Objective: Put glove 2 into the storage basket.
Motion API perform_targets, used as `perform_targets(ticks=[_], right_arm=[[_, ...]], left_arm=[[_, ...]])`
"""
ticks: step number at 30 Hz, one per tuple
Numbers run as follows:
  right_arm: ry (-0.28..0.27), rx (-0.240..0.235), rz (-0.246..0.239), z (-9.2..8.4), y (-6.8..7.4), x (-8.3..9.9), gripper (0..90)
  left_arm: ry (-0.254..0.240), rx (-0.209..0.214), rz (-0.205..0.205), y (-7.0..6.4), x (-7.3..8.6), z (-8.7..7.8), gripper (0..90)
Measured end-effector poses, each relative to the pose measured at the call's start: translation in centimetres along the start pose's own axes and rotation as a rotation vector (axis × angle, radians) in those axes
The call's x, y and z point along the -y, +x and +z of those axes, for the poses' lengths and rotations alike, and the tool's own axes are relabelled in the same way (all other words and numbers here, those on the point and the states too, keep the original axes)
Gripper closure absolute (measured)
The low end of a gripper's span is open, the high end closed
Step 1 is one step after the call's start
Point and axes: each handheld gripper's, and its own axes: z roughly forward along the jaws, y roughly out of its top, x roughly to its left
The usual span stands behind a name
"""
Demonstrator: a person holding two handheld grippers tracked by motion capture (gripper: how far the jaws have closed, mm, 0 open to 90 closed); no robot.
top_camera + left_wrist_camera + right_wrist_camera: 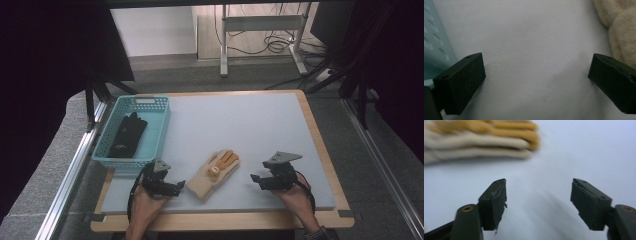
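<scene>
A cream and yellow glove [214, 174] lies flat on the grey mat [240, 130], between both hands. My left gripper [178, 187] rests on the mat just left of the glove's cuff, jaws open over bare mat [534, 65]; the cuff [621, 32] shows at the upper right of the left gripper view. My right gripper [256, 181] sits to the right of the glove, apart from it, jaws open with nothing between them [538, 195]. The glove's fingertips [486, 142] lie beyond its jaws at the upper left. A black glove [127, 135] lies in the teal basket [160, 125].
The teal basket stands at the mat's left edge, close behind my left gripper; its wall [434, 45] shows in the left gripper view. The mat lies on a wooden board [325, 150] with its front edge near the hands. Bare mat stretches behind and to the right of the glove.
</scene>
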Motion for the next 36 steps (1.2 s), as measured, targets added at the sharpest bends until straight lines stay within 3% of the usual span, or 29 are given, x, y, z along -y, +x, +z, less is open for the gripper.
perform_targets(ticks=[2,8,36], right_arm=[[0.009,0.043,0.005,0.0,-0.9,0.5,25.2],[0.037,0.098,0.018,0.5,-2.2,1.5,22.8],[0.018,0.100,0.011,0.8,-2.2,1.9,21.1]], left_arm=[[0.000,0.000,0.000,0.0,0.0,0.0,1.0],[0.000,0.000,0.000,0.0,0.0,0.0,1.1],[0.001,0.008,-0.012,0.3,-0.1,-0.4,5.5]])
